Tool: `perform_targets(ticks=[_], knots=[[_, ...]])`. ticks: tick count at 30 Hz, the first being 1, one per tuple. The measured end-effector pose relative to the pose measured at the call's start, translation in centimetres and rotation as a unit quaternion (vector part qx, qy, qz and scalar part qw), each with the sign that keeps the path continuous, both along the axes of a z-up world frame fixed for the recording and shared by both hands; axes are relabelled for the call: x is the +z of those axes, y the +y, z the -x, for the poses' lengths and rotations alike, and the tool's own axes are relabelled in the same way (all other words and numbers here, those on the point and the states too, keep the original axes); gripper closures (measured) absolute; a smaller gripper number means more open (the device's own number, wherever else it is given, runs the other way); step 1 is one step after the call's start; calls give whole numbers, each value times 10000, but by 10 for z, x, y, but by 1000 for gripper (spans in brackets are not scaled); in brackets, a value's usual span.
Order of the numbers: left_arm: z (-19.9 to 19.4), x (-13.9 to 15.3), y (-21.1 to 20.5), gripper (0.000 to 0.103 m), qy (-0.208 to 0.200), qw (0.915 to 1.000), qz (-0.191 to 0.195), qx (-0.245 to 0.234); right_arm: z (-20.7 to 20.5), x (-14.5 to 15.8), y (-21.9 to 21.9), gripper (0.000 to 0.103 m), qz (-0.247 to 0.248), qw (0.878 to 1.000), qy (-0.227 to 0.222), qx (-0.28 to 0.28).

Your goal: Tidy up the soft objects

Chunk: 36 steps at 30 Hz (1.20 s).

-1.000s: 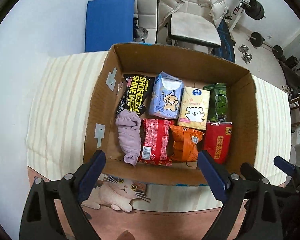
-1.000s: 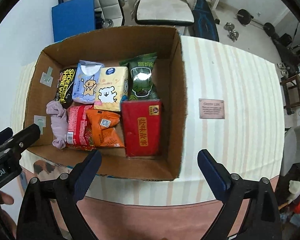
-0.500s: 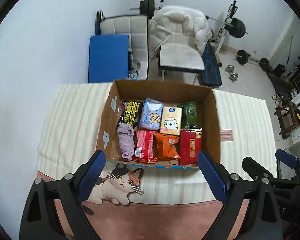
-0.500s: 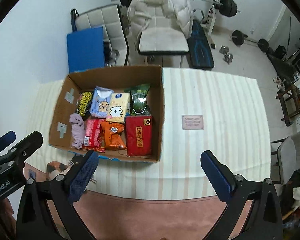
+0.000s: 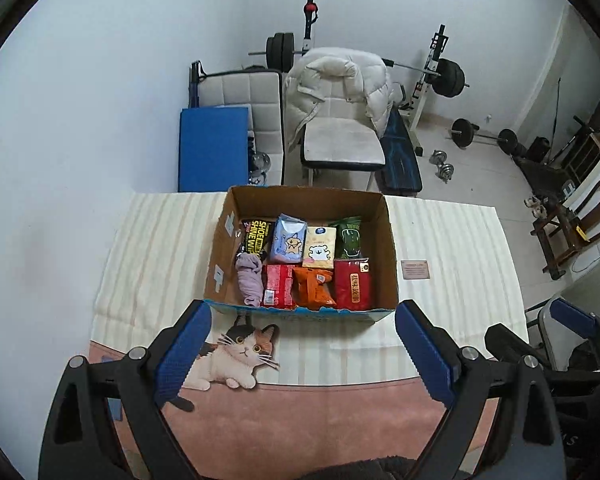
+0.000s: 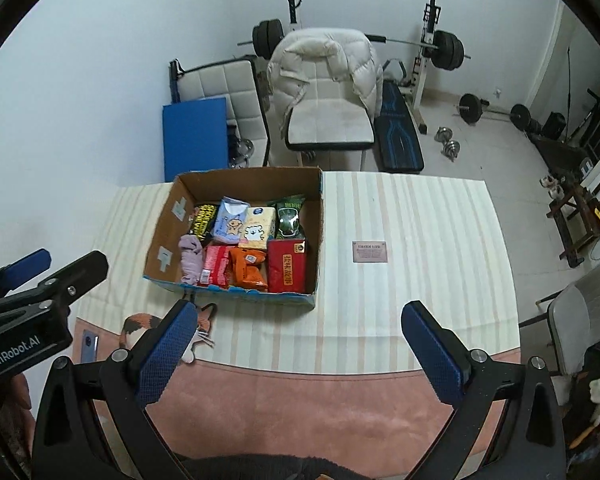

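Striped cloth covers the table (image 5: 160,248), gym gear behind. Left gripper (image 5: 302,354) and right gripper (image 6: 300,354) hang near the front edge, jaws apart, empty. Judging by the full cardboard box (image 5: 220,252), keep both clear. Inside: purple sock (image 5: 249,280) at left, snack packets (image 5: 314,288), tissue packs (image 5: 320,242), red pouch (image 5: 354,284) right.

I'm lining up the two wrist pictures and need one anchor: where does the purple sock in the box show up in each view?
Left wrist view: the purple sock lies a little left of picture centre, in the front-left corner of the cardboard box.
Right wrist view: the purple sock lies well left of centre, in that same front-left corner of the cardboard box.
Shared landmark: the red packet lies immediately to the sock's right.
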<state>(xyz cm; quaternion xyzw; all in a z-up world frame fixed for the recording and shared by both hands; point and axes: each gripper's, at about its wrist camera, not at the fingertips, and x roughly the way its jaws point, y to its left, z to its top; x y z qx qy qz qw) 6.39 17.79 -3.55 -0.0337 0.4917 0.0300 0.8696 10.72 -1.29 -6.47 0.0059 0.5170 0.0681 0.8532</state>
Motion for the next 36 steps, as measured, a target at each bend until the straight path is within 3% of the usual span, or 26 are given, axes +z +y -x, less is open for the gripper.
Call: perform_targets(ticks=[7,18,23,24,36], knots=[[21,23,-1,9,-262,9997,31,13,33,33,-1,0,78,9995,-288,108],[34,41,9,9,-564,9980,-78,284,48,64,-7,0,241,9974,-671,64],[33,40,8,7,-621,9974,-167,311,41,68,-7,0,352,9961,-802,-53],[32,40,8,0,-638,9973,-201,318,39,68,-7,0,352,9962,-797,-63],[35,45,4,0,-773,9960,-300,329,40,77,-2,0,405,9939,-1028,-6]])
